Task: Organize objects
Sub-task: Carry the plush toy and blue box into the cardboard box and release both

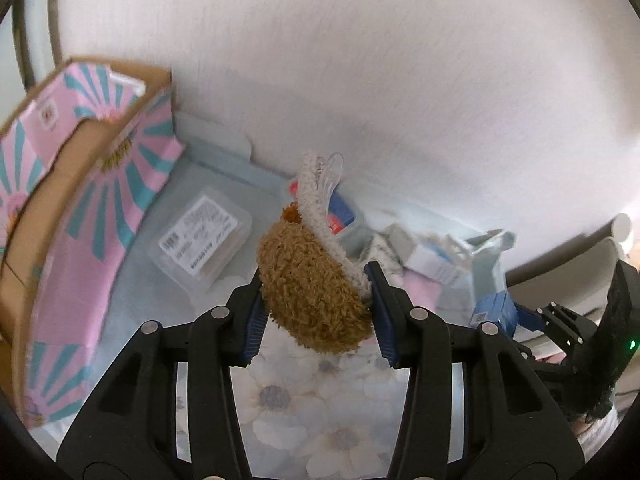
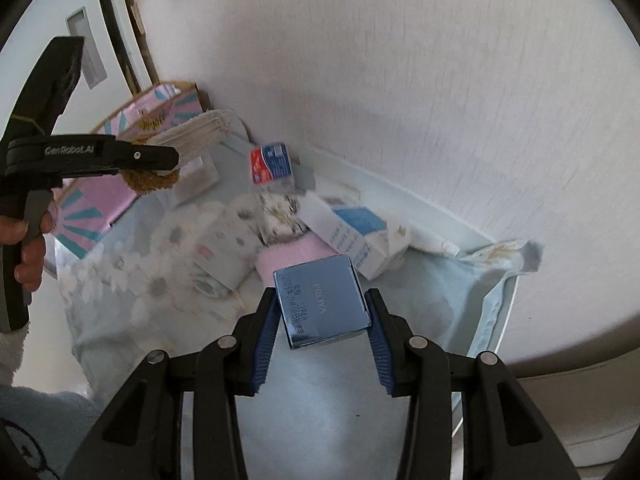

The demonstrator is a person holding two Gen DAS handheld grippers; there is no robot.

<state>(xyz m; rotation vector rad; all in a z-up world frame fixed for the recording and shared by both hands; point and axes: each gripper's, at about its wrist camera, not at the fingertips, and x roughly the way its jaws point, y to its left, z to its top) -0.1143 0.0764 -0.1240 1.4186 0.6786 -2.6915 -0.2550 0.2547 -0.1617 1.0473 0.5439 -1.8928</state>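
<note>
My left gripper (image 1: pixel 316 280) is shut on a brown fuzzy plush piece (image 1: pixel 312 292) with a white fluffy strip and a clear hair clip (image 1: pixel 332 176), held above the flowered bedding. It also shows in the right wrist view (image 2: pixel 170 168) at the left, with the plush (image 2: pixel 150 182) hanging below its fingers. My right gripper (image 2: pixel 322 304) is shut on a shiny blue PROYA box (image 2: pixel 322 300), held above the bedding. The right gripper and its blue box (image 1: pixel 494 314) appear at the right edge of the left wrist view.
A pink and teal cardboard box (image 1: pixel 80 216) stands open at the left. A clear plastic case (image 1: pixel 202 240) lies next to it. A red and blue box (image 2: pixel 272 166), white and blue cartons (image 2: pixel 356 236) and a pink item (image 2: pixel 292 256) lie on the bedding against the white wall (image 2: pixel 400 80).
</note>
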